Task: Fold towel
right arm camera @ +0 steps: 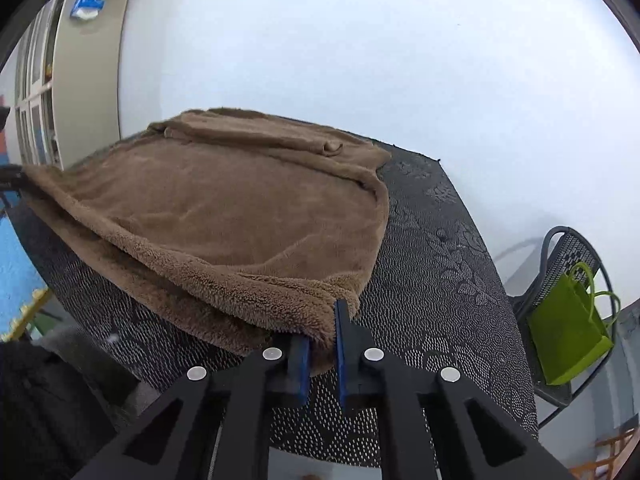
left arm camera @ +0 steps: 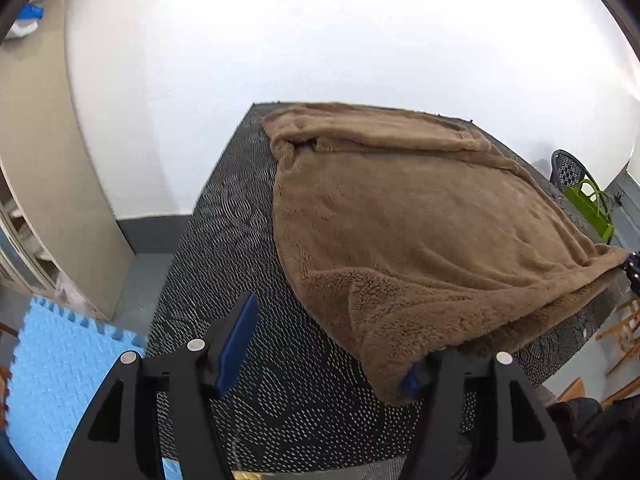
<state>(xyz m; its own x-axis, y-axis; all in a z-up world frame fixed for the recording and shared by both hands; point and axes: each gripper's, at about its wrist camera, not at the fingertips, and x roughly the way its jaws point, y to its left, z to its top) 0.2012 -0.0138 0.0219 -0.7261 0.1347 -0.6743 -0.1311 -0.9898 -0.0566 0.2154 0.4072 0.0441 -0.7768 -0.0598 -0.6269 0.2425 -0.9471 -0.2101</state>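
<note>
Low, right gripper (right arm camera: pixel 322 344) fingers (right arm camera: pixel 341 344) around towel (right arm camera: pixel 224 216)

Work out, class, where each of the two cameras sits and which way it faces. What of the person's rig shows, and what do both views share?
Left wrist view: on the left hand-held gripper, looking forward over the dark patterned table toward the white wall; its jaws stand wide apart, the towel draped over its right finger.
Right wrist view: on the right hand-held gripper, facing the same wall; its jaws are closed on the towel's near corner.
Shared: towel, table, green bag on the chair.
</note>
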